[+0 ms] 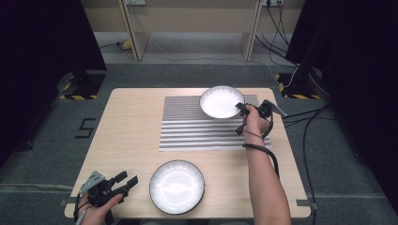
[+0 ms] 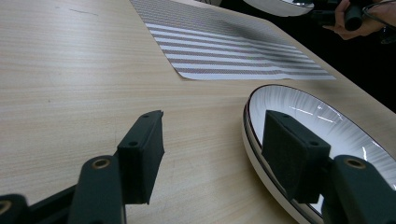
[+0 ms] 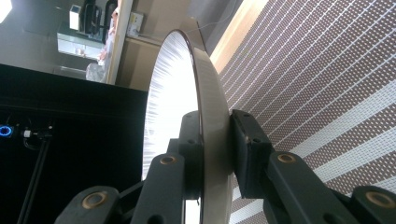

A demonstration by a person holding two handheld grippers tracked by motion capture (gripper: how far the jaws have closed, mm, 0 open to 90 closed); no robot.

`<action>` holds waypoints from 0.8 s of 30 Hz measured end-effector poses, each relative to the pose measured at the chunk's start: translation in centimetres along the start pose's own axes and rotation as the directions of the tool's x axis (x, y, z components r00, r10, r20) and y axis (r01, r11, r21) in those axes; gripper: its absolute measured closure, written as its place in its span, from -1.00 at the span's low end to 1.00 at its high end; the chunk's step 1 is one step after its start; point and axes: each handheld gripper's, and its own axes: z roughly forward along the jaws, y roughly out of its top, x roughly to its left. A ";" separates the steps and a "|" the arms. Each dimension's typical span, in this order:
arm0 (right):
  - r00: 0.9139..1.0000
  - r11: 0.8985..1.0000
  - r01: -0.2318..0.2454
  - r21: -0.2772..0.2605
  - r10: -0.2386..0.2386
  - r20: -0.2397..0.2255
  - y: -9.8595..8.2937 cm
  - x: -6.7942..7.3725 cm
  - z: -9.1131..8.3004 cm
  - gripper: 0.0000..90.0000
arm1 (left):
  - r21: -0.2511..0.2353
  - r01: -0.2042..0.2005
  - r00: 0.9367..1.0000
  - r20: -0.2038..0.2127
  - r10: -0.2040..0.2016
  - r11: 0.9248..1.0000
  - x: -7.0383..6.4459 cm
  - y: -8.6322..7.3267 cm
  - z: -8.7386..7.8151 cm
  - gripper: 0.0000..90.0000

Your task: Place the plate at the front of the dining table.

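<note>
A white bowl (image 1: 220, 101) is at the far right part of a striped placemat (image 1: 206, 129). My right gripper (image 1: 241, 108) is shut on its right rim, one jaw inside and one outside; the right gripper view shows the rim (image 3: 205, 93) pinched between the pads of that gripper (image 3: 217, 140). Whether the bowl rests on the mat (image 3: 327, 70) I cannot tell. A dark-rimmed white plate (image 1: 177, 186) sits near the table's front edge. My left gripper (image 1: 129, 180) stands open just left of it, with the plate's rim (image 2: 336, 126) by its right jaw and nothing held in that gripper (image 2: 217, 140).
The wooden table (image 1: 131, 122) has bare room on its left half. Black stands, cables and a grey floor surround it. The right hand (image 2: 355, 21) shows far off in the left gripper view.
</note>
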 end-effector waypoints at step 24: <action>1.000 1.000 0.000 0.001 0.000 0.030 -0.1 -0.6 0.8 0.66 | 0.006 -0.003 1.000 0.001 0.003 1.000 0.1 -0.1 0.1 -0.15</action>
